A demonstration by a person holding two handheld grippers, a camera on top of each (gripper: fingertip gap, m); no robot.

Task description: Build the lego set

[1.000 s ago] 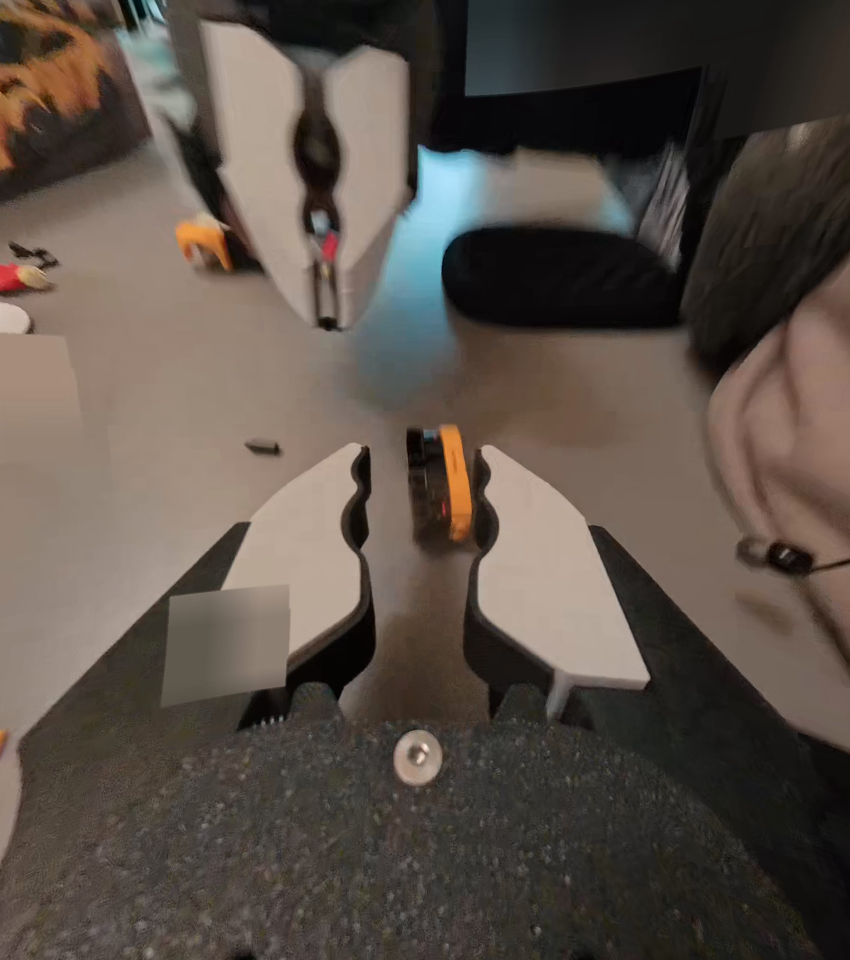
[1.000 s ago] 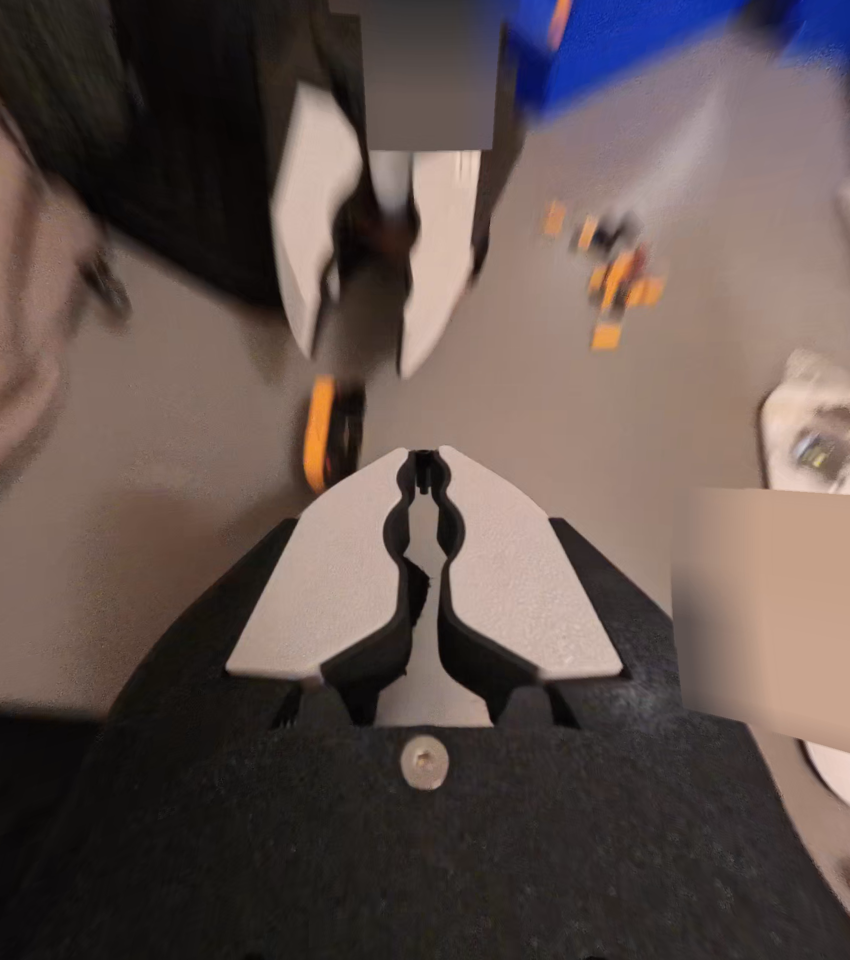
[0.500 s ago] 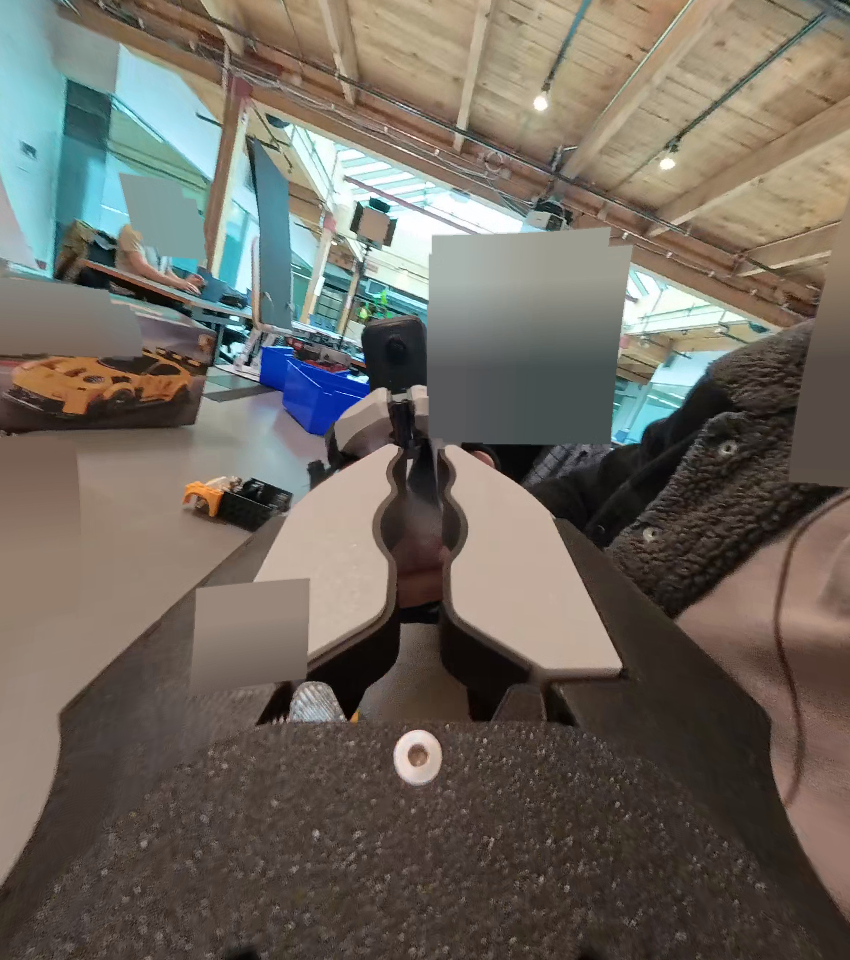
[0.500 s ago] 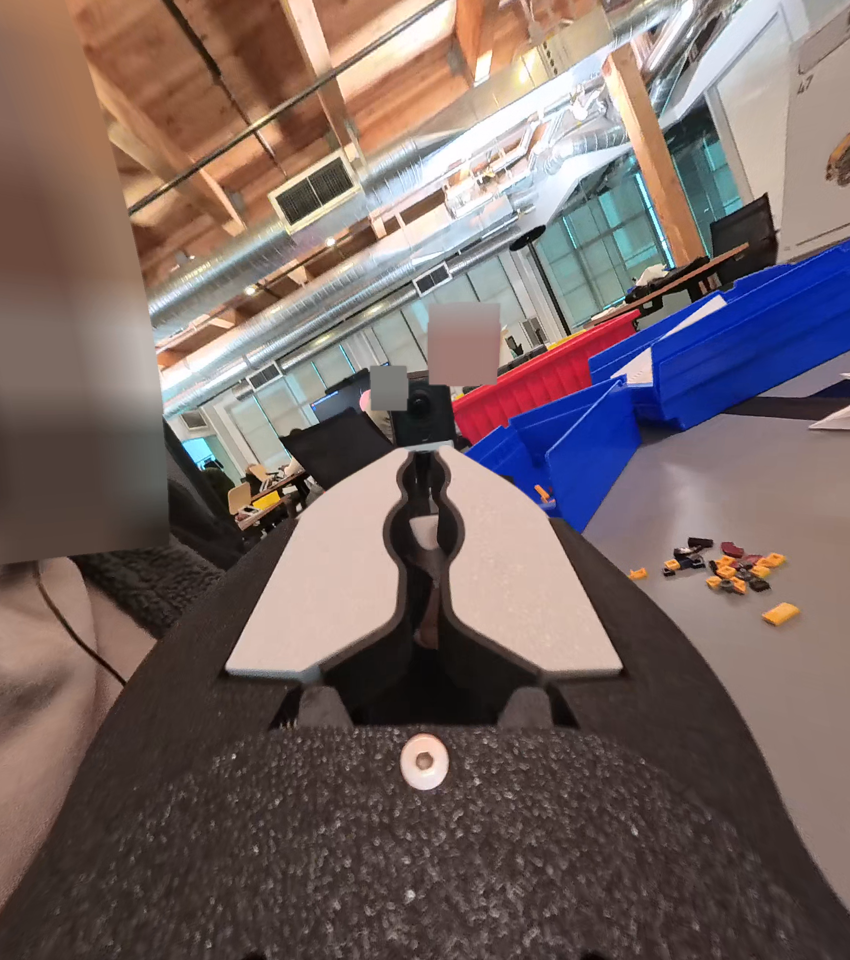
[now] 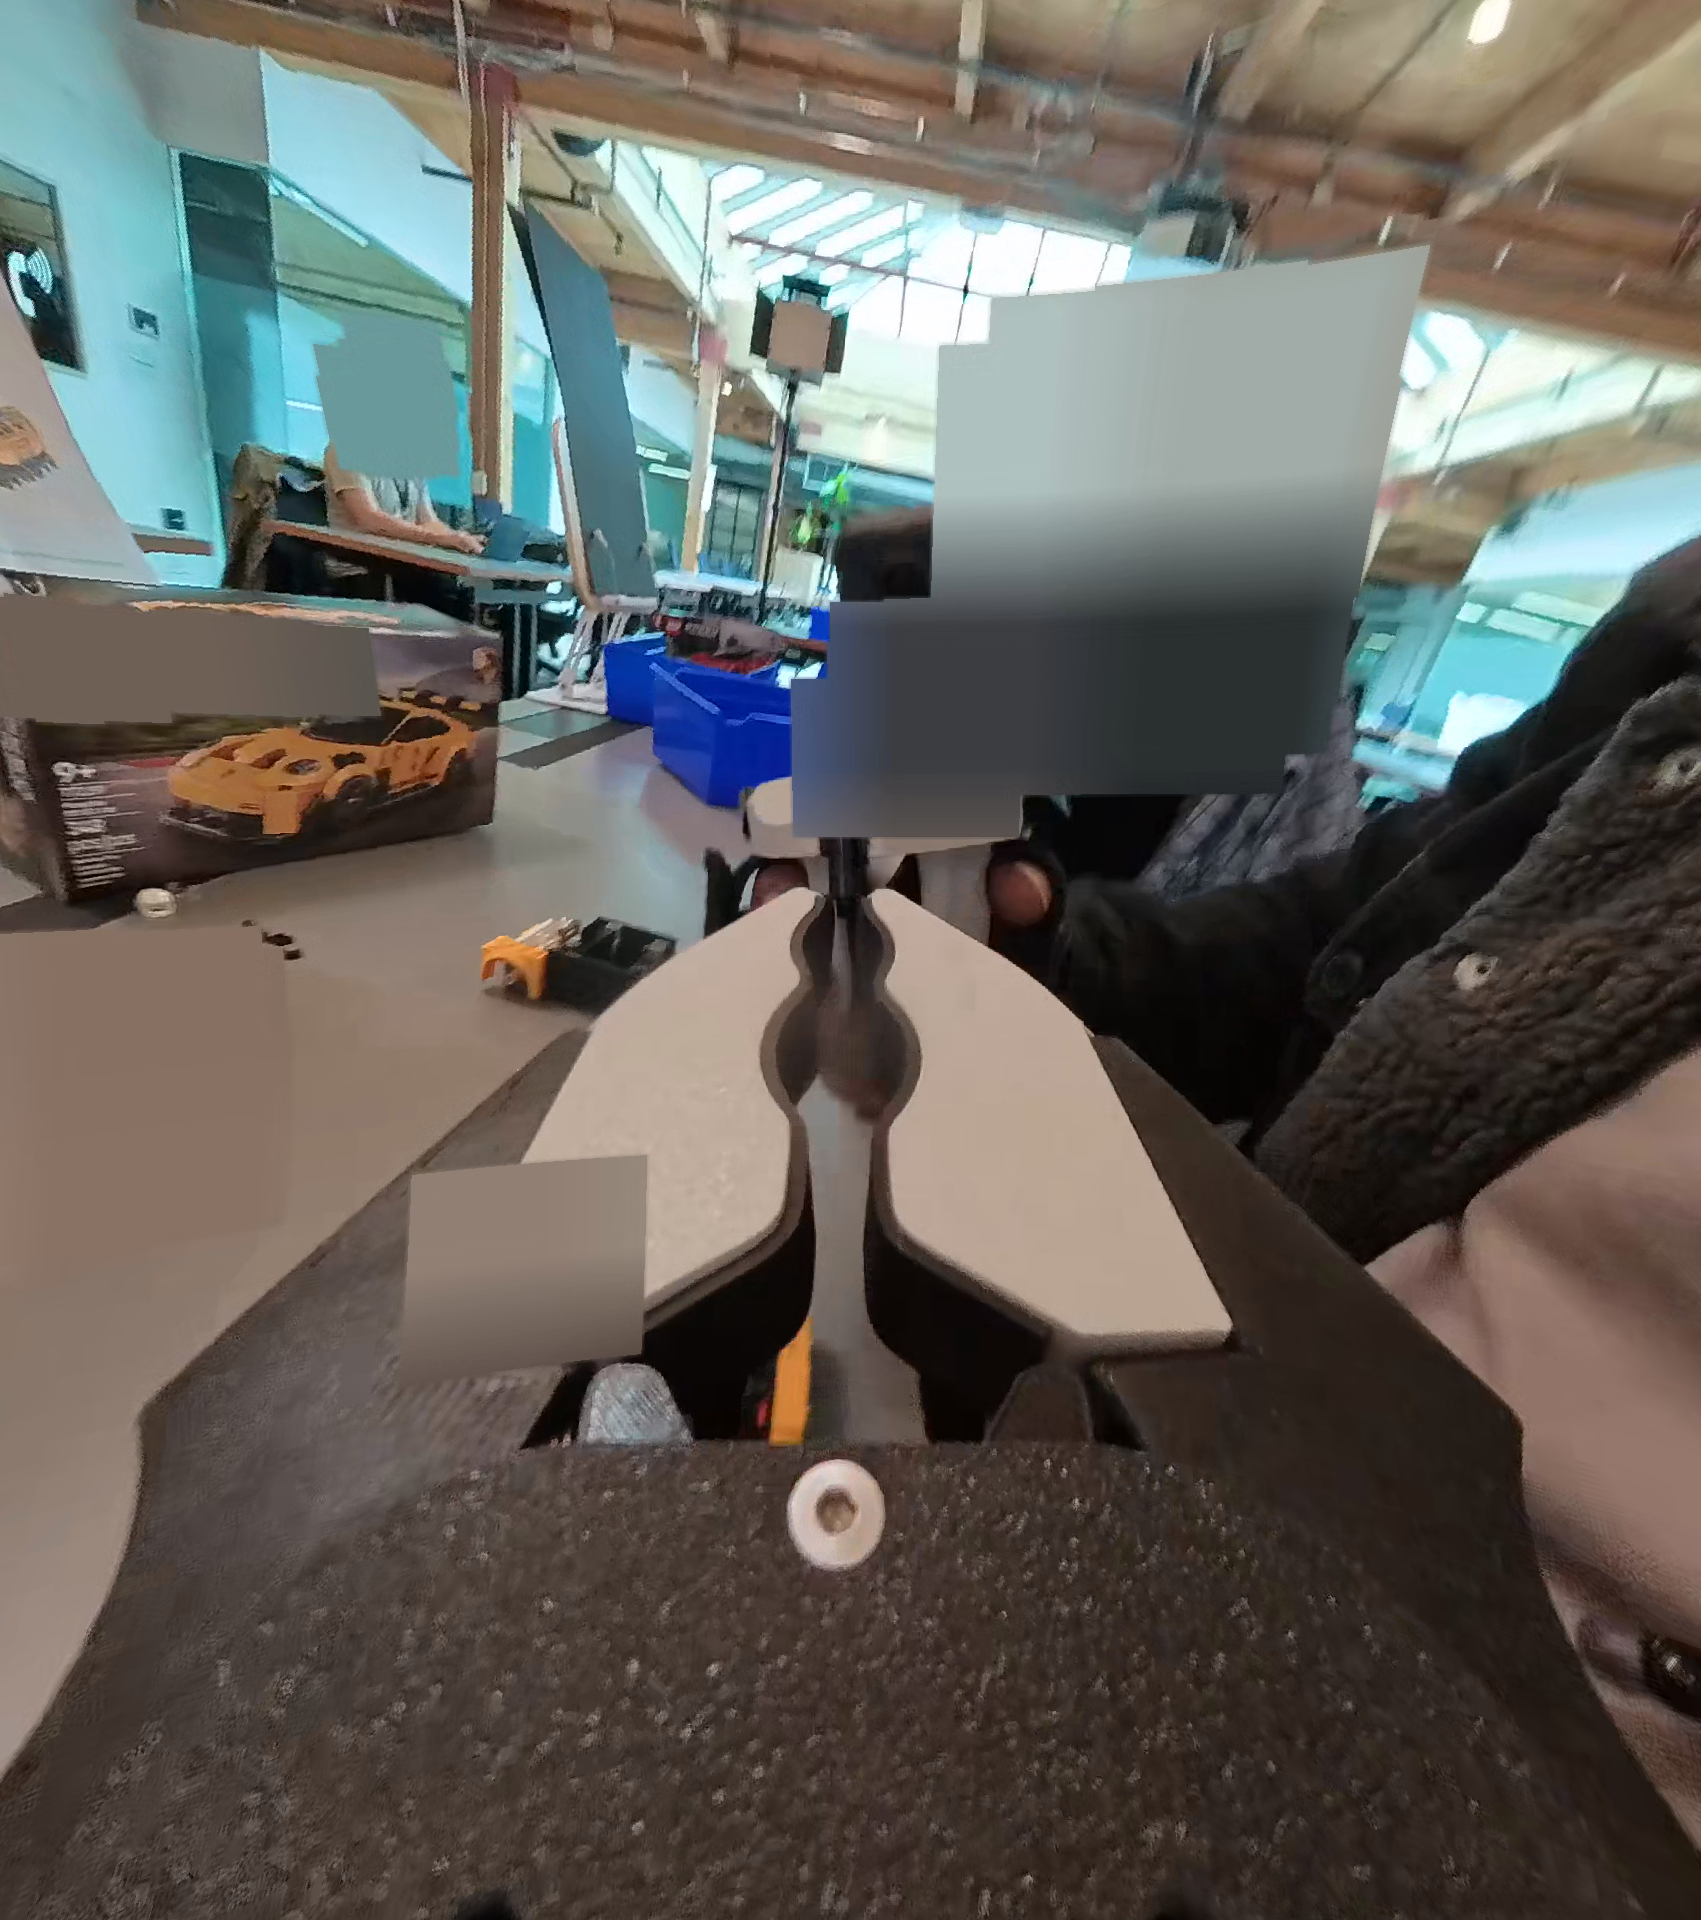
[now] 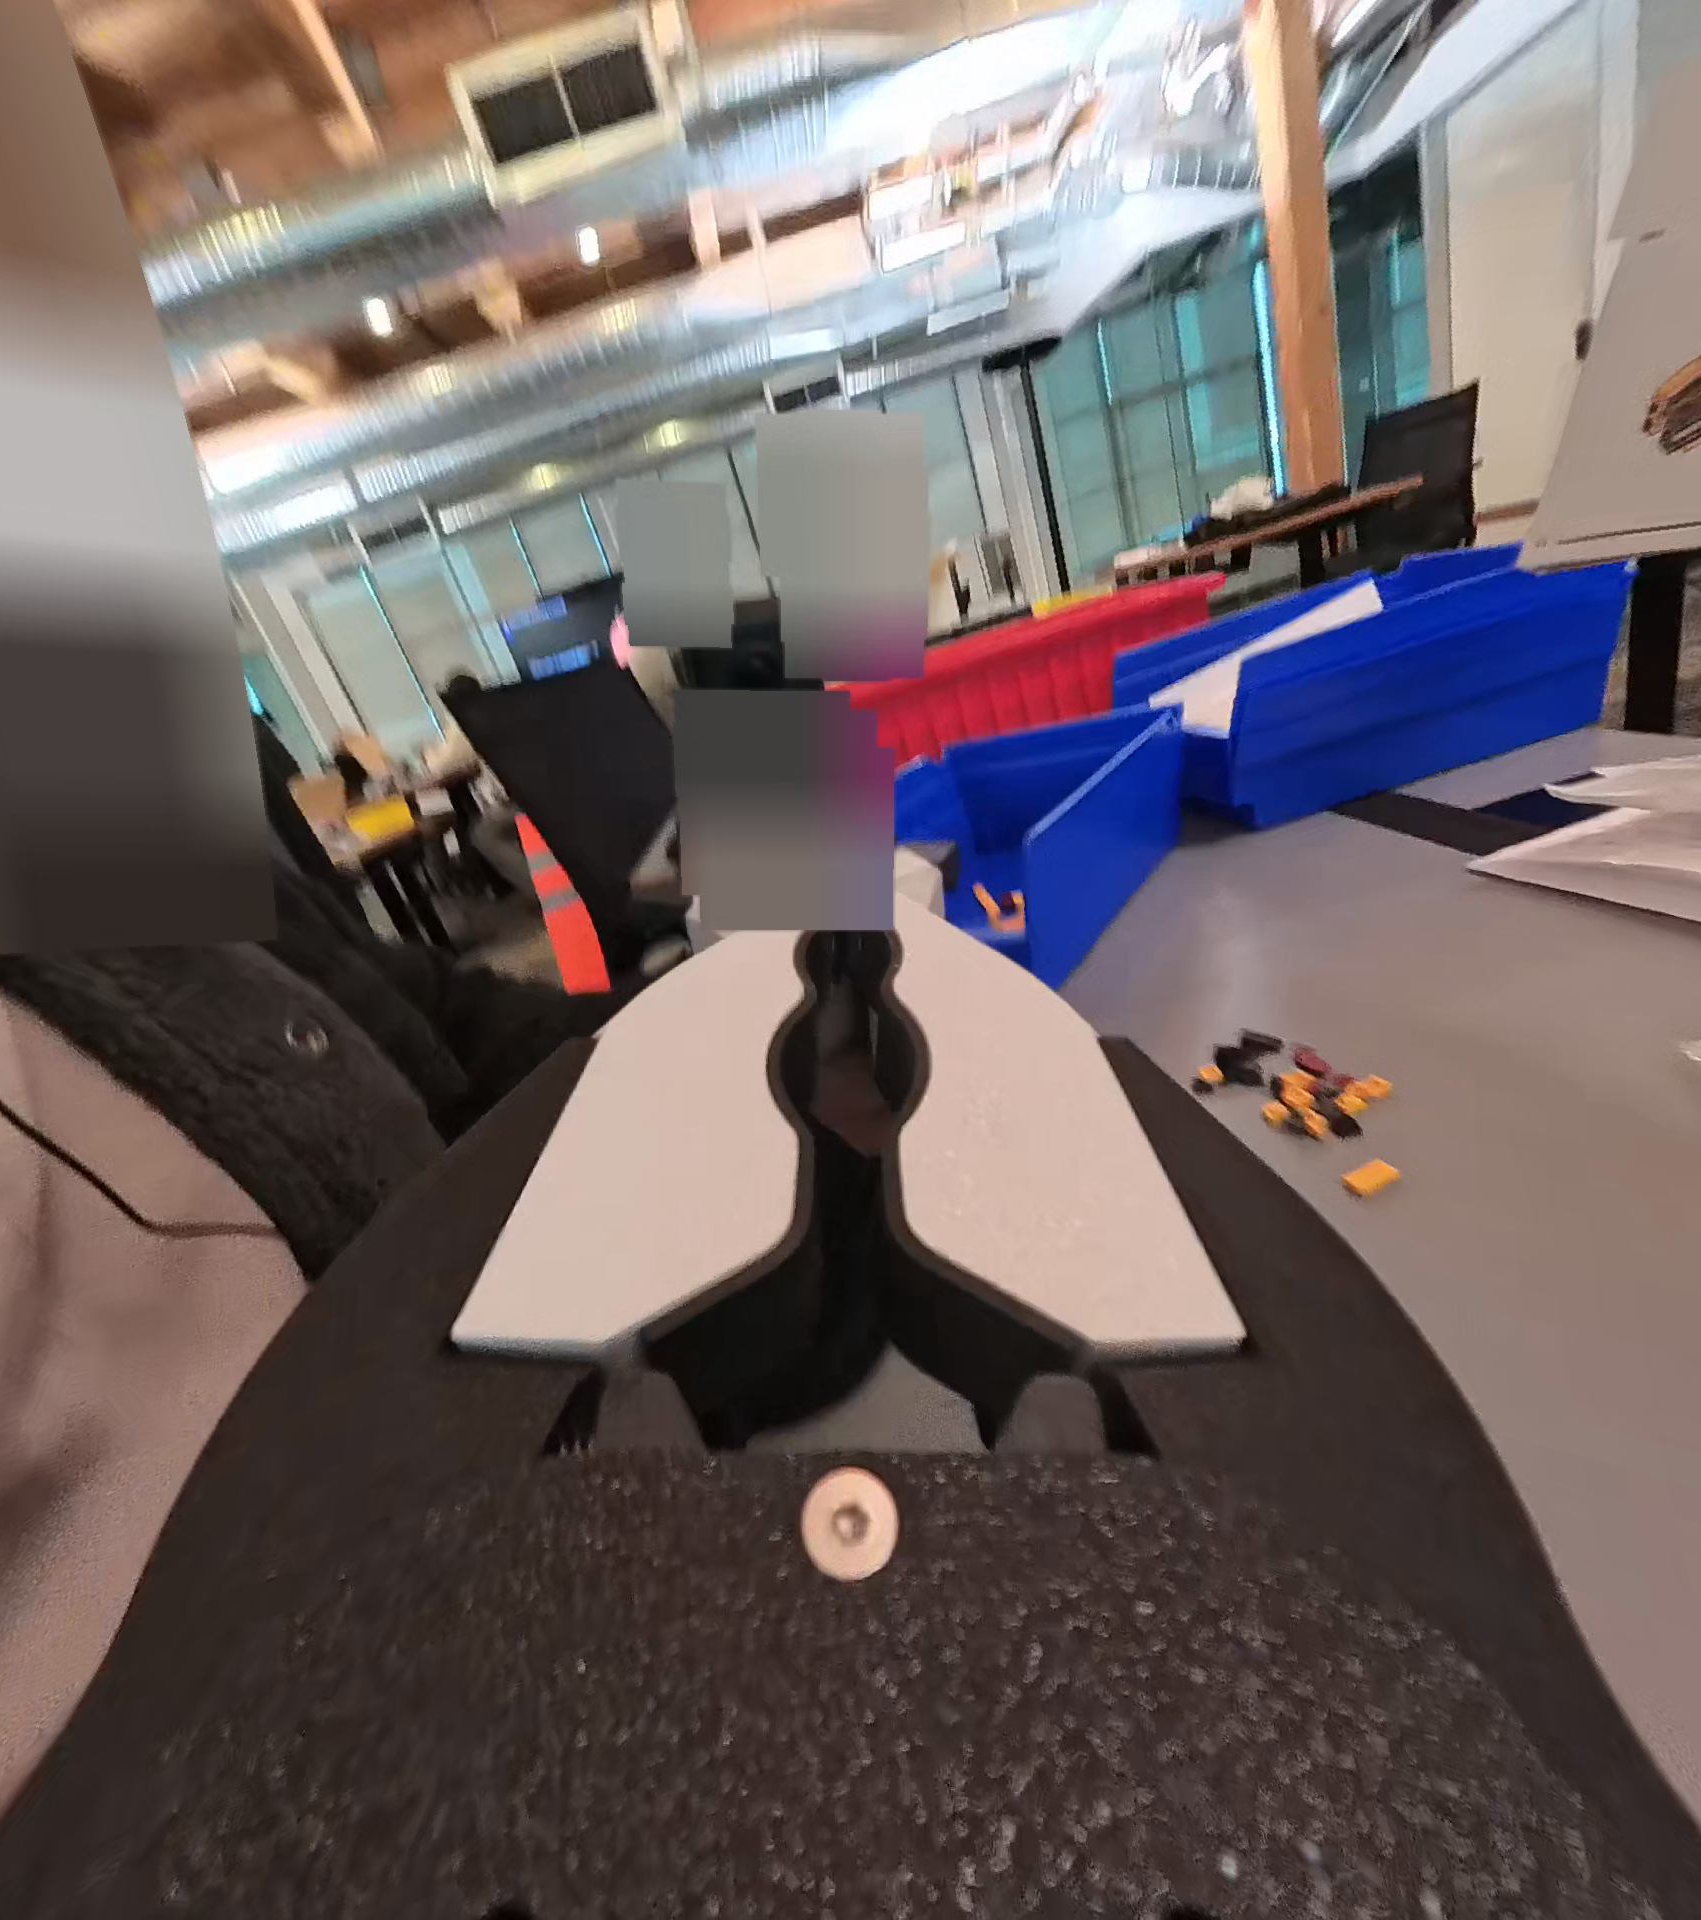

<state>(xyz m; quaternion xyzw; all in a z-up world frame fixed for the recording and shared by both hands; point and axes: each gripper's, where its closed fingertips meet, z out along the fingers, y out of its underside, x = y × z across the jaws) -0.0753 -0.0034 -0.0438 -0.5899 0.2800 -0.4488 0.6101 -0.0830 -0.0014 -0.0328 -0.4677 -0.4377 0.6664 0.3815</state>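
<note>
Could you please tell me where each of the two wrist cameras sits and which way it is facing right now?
Left wrist view: rides behind the left gripper, looking level across the grey table towards the set's box and a partly built black and orange piece; its closed fingers and a fleece sleeve show.
Right wrist view: rides behind the right gripper, facing blue bins and loose bricks; closed fingers show.
Shared: the same table; the grippers face each other.

Twin handheld grippers, black and white

Speckled black bodies, white fingers (image 5: 680,1122) with black scalloped pads, silver screw (image 5: 835,1512); dark fleece jacket (image 5: 1552,987).
</note>
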